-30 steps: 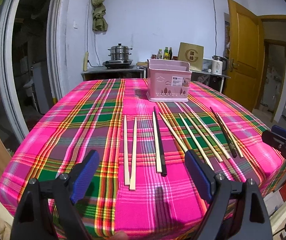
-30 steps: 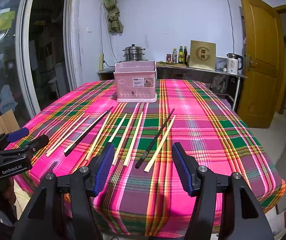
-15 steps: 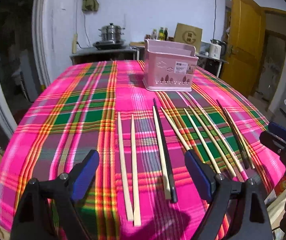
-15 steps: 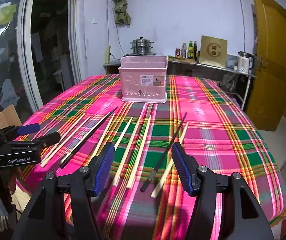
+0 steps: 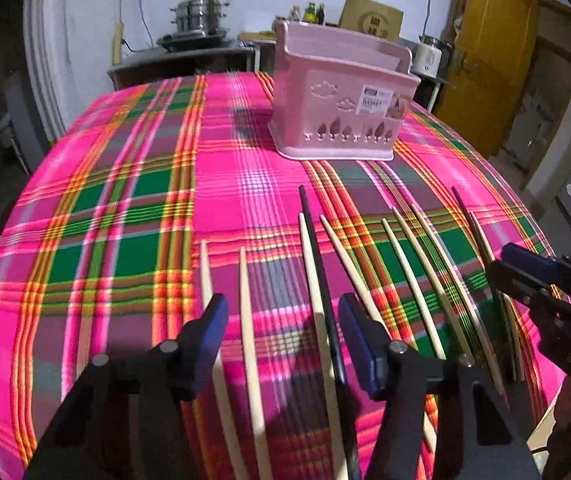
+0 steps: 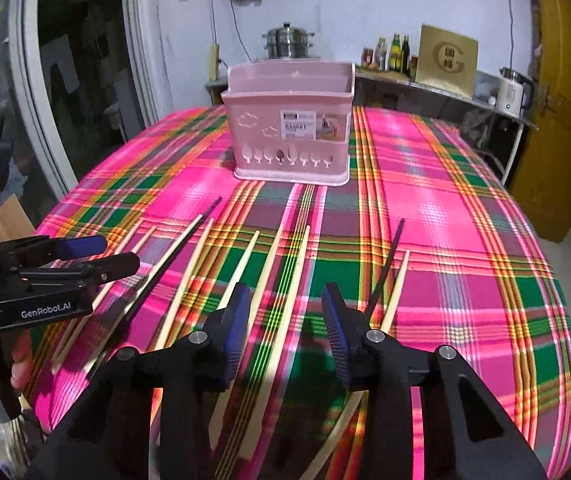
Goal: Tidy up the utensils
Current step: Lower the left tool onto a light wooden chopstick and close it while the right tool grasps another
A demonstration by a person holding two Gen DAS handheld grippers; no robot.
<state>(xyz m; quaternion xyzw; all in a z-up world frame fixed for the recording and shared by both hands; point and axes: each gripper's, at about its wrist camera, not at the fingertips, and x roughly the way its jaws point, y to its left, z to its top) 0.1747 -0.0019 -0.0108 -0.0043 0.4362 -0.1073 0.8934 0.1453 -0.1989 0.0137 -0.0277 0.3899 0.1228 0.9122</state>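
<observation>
Several pale wooden chopsticks (image 5: 247, 320) (image 6: 269, 280) and a few black chopsticks (image 5: 319, 272) (image 6: 385, 268) lie side by side on the pink plaid tablecloth (image 5: 145, 208) (image 6: 465, 240). A pink plastic utensil basket (image 5: 341, 100) (image 6: 291, 124) stands upright behind them. My left gripper (image 5: 283, 334) is open and empty, low over a pale chopstick and the pale-and-black pair. My right gripper (image 6: 285, 320) is open and empty, low over two pale chopsticks. Each gripper shows in the other's view, at the right edge (image 5: 541, 280) and at the left edge (image 6: 85, 256).
The table's near edge (image 6: 525, 440) drops off close below the grippers. Behind the table a counter (image 6: 445, 88) holds a steel pot (image 6: 287, 42), bottles, a box and a white kettle (image 6: 511, 92). A yellow door (image 5: 489, 56) stands at the right.
Both grippers have moved forward and down toward the chopsticks, which now lie between and under their fingers. Both stay open. Nothing on the table has moved.
</observation>
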